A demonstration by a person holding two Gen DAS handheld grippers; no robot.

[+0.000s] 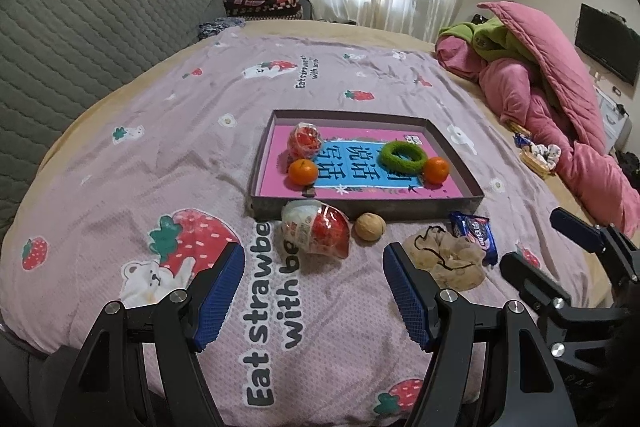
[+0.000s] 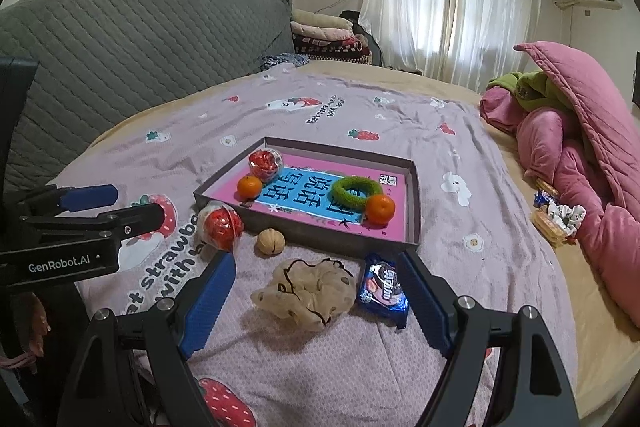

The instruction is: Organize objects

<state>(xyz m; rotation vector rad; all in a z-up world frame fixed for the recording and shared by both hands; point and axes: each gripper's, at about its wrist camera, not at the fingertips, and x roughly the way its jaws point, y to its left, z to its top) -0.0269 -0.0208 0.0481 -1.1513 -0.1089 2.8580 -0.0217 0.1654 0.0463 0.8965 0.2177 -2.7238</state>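
A shallow grey box tray (image 1: 364, 206) (image 2: 304, 229) lies on the bed and holds two oranges (image 1: 303, 172) (image 2: 380, 209), a green ring (image 1: 402, 155) and a red-filled clear egg (image 1: 305, 139). In front of it lie a red-and-white egg toy (image 1: 316, 231) (image 2: 220, 225), a walnut (image 1: 370, 225) (image 2: 270, 241), a beige scrunchie (image 1: 446, 259) (image 2: 308, 291) and a blue cookie packet (image 1: 476, 235) (image 2: 383, 290). My left gripper (image 1: 314, 295) is open, just short of the egg toy. My right gripper (image 2: 316, 301) is open over the scrunchie.
The bed has a lilac strawberry-print cover (image 1: 160, 163). A grey quilted headboard (image 1: 80, 39) stands at the left. Pink bedding (image 1: 560, 115) is piled at the right, with a small basket of snacks (image 2: 554, 219) beside it. The right gripper shows in the left view (image 1: 560, 259).
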